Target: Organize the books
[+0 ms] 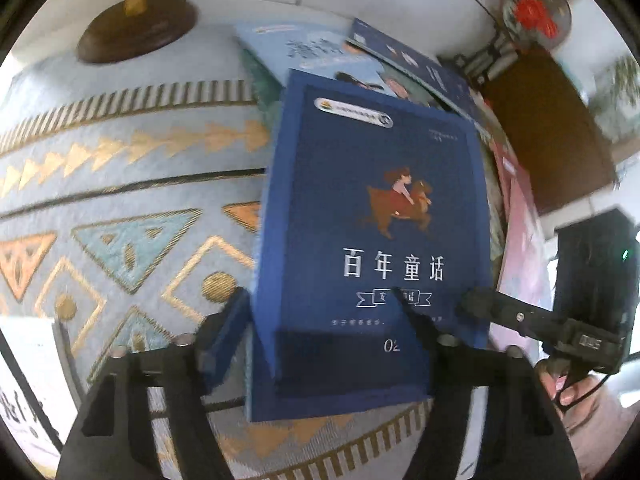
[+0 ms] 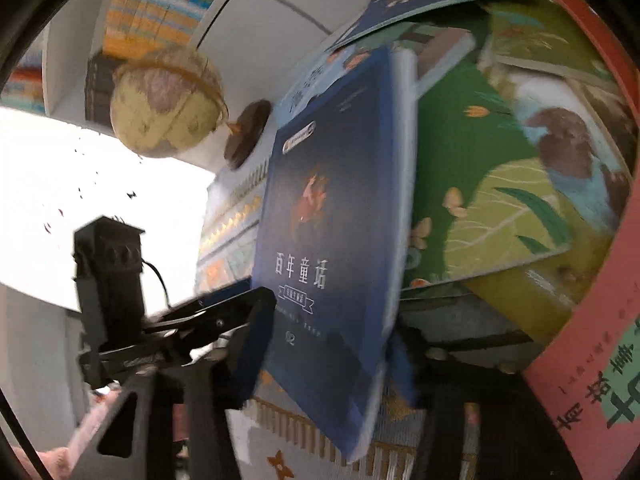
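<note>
A thick dark blue book [image 1: 372, 220] with white Chinese lettering stands tilted up off the patterned cloth [image 1: 120, 200]. In the right wrist view my right gripper [image 2: 328, 340] is shut on the blue book [image 2: 332, 220] at its lower end, one blue pad on the front cover and the other on the back. My left gripper [image 1: 318, 294] straddles the book's spine corner. Its left pad sits just beside the spine and its right finger lies over the cover, without a clear squeeze. The right gripper's fingers [image 1: 500, 312] show at the book's right edge.
Several books lie piled behind: a light blue one [image 1: 312, 52], another dark blue one [image 1: 420, 68], a pink one [image 2: 600, 360] and a green picture book [image 2: 480, 200]. A globe [image 2: 168, 104] on a wooden base [image 1: 136, 28] stands at the back left. A bookshelf [image 2: 160, 4] is beyond.
</note>
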Demonstrator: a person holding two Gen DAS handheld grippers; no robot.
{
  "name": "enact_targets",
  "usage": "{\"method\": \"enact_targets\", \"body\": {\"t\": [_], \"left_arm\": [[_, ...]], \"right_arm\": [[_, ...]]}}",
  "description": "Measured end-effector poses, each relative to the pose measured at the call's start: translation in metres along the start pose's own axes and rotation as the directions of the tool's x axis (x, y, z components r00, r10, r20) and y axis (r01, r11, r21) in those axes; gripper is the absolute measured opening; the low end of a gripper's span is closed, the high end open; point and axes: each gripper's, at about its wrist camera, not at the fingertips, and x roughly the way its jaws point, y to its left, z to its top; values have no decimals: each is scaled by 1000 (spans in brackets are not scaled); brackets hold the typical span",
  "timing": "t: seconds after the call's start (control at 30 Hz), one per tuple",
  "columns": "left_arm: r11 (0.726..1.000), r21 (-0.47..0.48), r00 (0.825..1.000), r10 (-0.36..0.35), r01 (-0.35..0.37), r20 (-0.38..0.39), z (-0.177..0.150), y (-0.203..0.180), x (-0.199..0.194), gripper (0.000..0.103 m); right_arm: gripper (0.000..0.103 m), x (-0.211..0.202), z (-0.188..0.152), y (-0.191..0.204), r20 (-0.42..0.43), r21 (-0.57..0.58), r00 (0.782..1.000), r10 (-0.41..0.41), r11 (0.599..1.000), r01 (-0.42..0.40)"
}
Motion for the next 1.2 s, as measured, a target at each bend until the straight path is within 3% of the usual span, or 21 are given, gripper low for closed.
{"method": "enact_targets", "body": {"t": [0.07,0.13,0.27,0.3,0.37,0.5,0.73,0.9,1.0,1.03,1.1,1.2], "left_arm": [[999,-24,999,-37,37,-2,-3,4,-3,45],[999,-14,999,-51,51,3,-5,3,-6,44],[999,15,999,-48,48,24,-6,-7,-10,39],[998,8,997,-66,65,41,-6,-8,-13,33],[994,-20,992,-109,110,58,-5,-5,-17,31],[968,-99,971,-224,232,84,-2,4,-15,28],[949,-156,962,-266,274,69,5,13,-2,28],[986,-41,987,-161,161,-2,13,-4,10,28],[990,-8,990,-141,141,-10,16,-8,8,28],[993,7,993,-116,116,-2,16,-11,6,21],[996,64,998,-63,63,7,15,-23,2,21],[985,171,999,-8,2,34,15,-49,-6,21]], "right_arm": [[13,-3,0,2,0,-8,1000,12,1000,-12],[9,-1,-1,11,-6,-51,1000,-11,999,11],[8,-3,-2,18,25,-54,998,-51,997,52],[7,-4,-1,17,26,-49,998,-58,997,60],[7,-7,-1,13,29,-35,996,-82,996,83],[7,-15,-6,-5,33,39,997,-66,997,65],[10,-18,-9,-26,40,113,999,-27,993,22],[12,-18,-10,-28,33,108,999,-27,994,23],[12,-16,-9,-29,32,112,999,-20,994,16],[12,-16,-10,-29,32,113,999,-19,993,16],[12,-15,-9,-27,32,105,999,-28,994,24],[9,-19,-8,-5,44,-2,994,-102,995,102]]}}
